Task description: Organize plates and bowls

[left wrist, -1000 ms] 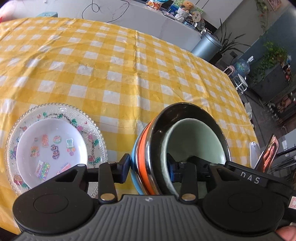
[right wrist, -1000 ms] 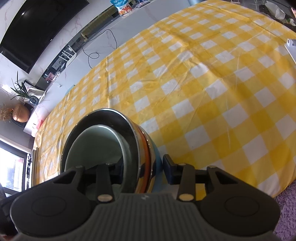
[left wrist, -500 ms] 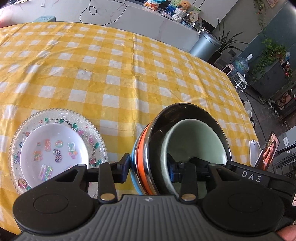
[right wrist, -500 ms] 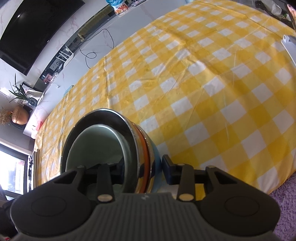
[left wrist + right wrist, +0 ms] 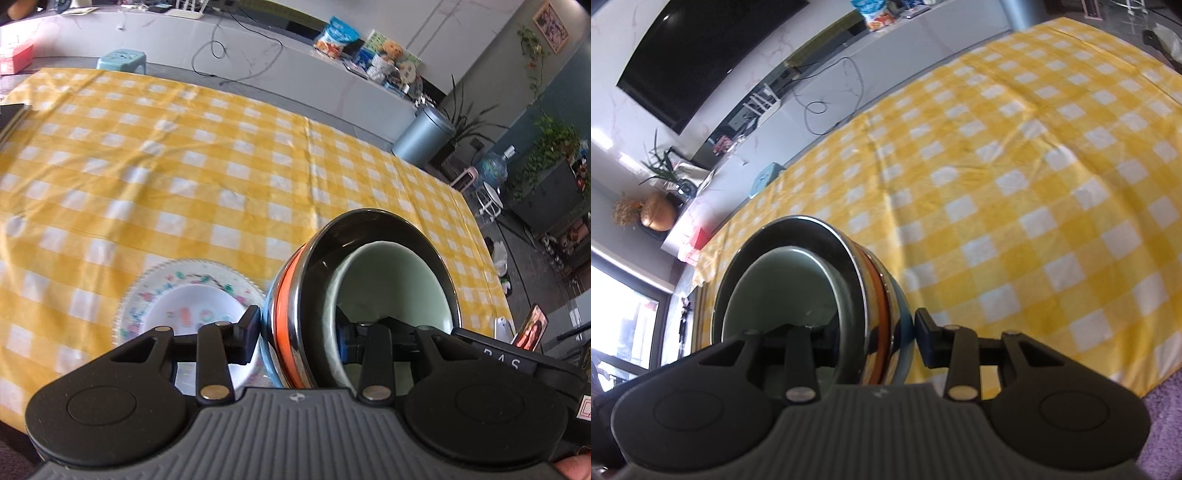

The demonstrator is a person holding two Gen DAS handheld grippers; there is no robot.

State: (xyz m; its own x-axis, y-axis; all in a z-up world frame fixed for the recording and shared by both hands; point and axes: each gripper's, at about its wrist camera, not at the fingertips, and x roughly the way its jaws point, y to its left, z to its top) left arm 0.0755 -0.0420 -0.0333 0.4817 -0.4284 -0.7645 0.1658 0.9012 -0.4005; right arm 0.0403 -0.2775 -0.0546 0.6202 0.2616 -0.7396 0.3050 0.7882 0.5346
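Note:
A nested stack of bowls (image 5: 373, 291), pale green inside steel, orange and blue, is held between both grippers above the yellow checked table (image 5: 221, 177). My left gripper (image 5: 299, 334) is shut on the stack's near rim wall. My right gripper (image 5: 877, 332) is shut on the opposite rim of the same stack (image 5: 798, 280). A clear beaded plate with a white patterned plate on it (image 5: 184, 302) lies on the table just left of the stack, partly hidden by the left fingers.
A phone stand and small items (image 5: 528, 328) sit at the table's right edge. A grey bin (image 5: 424, 136) and a counter stand beyond the far edge. The table's front edge (image 5: 1108, 376) drops to a purple rug.
Both grippers have lifted and carried the bowl stack leftwards, so the plates now lie much closer to it, right beside the left fingers. The views are blurred from motion.

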